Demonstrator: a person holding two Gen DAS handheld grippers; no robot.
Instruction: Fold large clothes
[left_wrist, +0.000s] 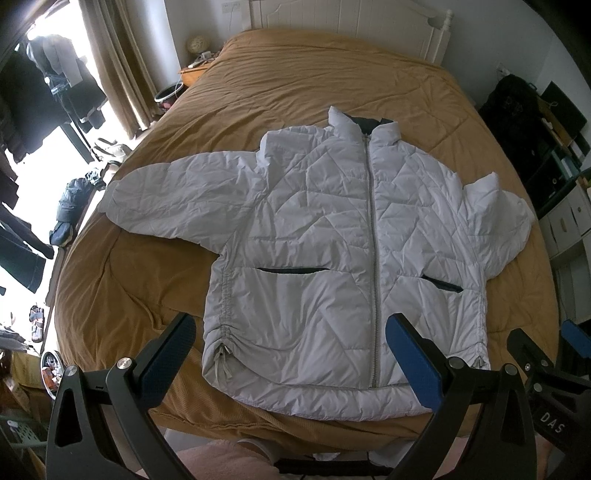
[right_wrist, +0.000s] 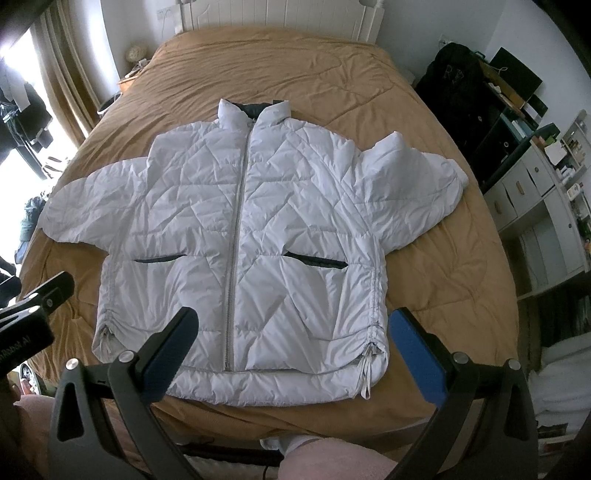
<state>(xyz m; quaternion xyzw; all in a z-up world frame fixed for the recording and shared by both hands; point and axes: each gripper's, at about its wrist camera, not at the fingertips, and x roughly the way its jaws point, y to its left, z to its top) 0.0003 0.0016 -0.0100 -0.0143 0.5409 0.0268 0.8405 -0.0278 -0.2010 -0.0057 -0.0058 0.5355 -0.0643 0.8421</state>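
Note:
A white quilted puffer jacket (left_wrist: 325, 236) (right_wrist: 243, 229) lies front up and zipped on the tan bedspread (left_wrist: 295, 74) (right_wrist: 266, 70), collar toward the headboard. Its left sleeve stretches out flat; the right sleeve (right_wrist: 413, 184) is bunched and puffed up. My left gripper (left_wrist: 290, 354) hovers open above the hem's left half, nothing between its blue pads. My right gripper (right_wrist: 291, 345) hangs open over the hem's right half, also holding nothing. The right gripper's body shows at the far right of the left wrist view (left_wrist: 546, 369).
A white headboard (right_wrist: 277, 18) closes the far end. A wooden nightstand (left_wrist: 194, 72) and curtains stand at the left, with clothes and shoes strewn on the floor (left_wrist: 70, 206). White shelving and a black bag (right_wrist: 458, 88) line the right side. A person's pink-trousered legs (right_wrist: 325, 458) are below.

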